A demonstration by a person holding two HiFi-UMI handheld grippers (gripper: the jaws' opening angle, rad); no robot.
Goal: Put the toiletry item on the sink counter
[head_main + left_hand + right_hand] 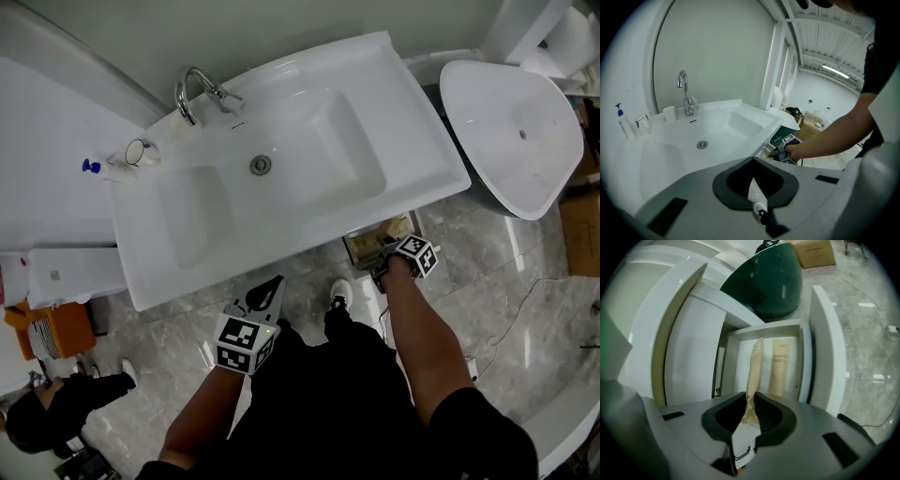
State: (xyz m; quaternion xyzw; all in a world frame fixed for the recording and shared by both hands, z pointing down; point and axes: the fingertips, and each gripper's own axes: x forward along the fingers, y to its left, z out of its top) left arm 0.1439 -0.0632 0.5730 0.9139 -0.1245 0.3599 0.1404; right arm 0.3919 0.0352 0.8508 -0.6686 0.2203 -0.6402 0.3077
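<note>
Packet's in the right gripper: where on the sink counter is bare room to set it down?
Bare: the wide right ledge of the sink counter, between basin and right edge, and the back rim right of the faucet. Crowded: the back left corner, where pump bottle, glass and cup stand.

Left tool [265,291] held low, jaws together; right arm [427,337] stretched forward, right tool [749,401] pinching tan packet [753,366].

Black short-sleeved shirt [478,427], white shoe [340,293] — left gripper [753,163] and right gripper [750,398] grey, black-and-white marker cubes [244,343]
</note>
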